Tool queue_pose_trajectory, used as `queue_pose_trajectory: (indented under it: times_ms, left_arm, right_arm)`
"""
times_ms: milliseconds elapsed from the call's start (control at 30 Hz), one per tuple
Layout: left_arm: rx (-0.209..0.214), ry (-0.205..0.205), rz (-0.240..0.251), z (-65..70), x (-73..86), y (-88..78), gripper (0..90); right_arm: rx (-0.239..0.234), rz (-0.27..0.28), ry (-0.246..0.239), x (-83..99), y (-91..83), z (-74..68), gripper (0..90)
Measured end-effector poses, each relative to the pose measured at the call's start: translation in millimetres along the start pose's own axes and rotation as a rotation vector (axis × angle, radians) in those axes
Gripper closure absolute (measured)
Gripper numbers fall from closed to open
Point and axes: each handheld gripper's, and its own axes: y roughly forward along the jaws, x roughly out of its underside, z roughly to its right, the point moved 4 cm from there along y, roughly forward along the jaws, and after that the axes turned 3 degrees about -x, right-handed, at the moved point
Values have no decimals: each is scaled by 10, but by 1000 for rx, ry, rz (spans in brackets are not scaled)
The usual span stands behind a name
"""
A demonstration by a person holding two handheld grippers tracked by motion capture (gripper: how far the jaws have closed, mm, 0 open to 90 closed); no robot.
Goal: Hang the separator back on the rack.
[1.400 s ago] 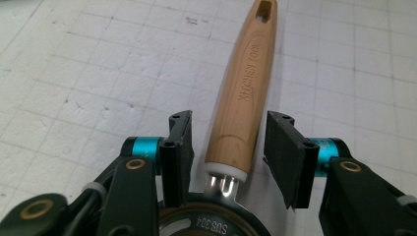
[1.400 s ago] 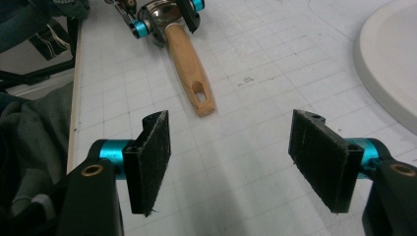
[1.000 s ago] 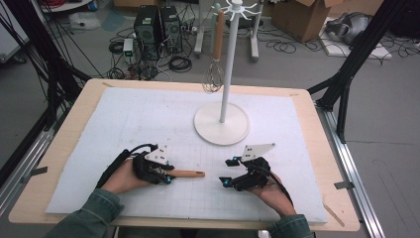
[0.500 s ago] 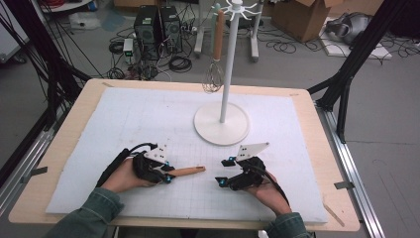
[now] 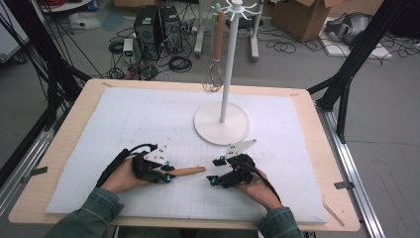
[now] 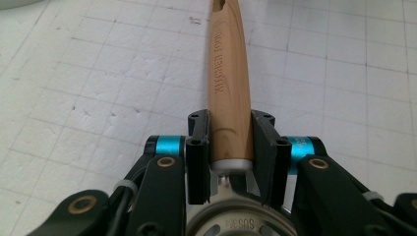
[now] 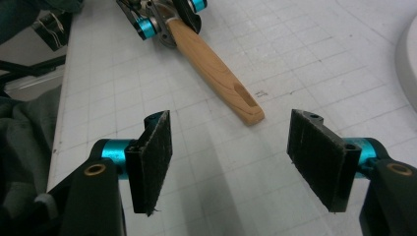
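Biggest first: a wooden table point(image 5: 62, 148), covered almost edge to edge by a white gridded mat point(image 5: 148, 119), presumably to give a flat, soft working surface.

Toward the far side, a white stand point(image 5: 221, 130) with hooks at the top; holds a whisk point(image 5: 213, 79) by its handle, well apart from both hands. Probably the hanging place for tools like this one.

Nearer the person, a wooden-handled utensil point(image 5: 187, 171) flat on the mat, between the two hands. Has a slot at its free end point(image 7: 243, 98), likely for hooking on the stand. Metal head tucked under the left gripper's body, shape not readable.

Left gripper point(image 5: 166, 173): clamped on the handle point(image 6: 228, 83) close to the metal collar, jaws having just been closing on it, pads now against both sides of the wood. Keeps the free end sticking out toward the other hand.

Right gripper point(image 7: 228, 157): spread wide, nothing between its pads, aimed at the slotted end and just short of it, seemingly lined up to take that end.
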Motion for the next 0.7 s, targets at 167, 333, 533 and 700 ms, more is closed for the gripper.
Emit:
queue_pose_trajectory:
  times_ms: [167,333,533,700]
  left_arm:
    - [-2,-4,3,11,-3,-1,700]
    - [-5,4,2,28,-10,-17,702]
    - [-2,8,14,44,-24,-62,703]
    - [-4,15,40,69,-39,-104,703]
  right_arm:
    - [-3,-7,3,-3,39,6,343]
    - [-1,-25,4,-15,132,23,392]
    - [-10,-41,5,-57,255,40,430]
    - [-26,-46,8,-74,321,59,481]
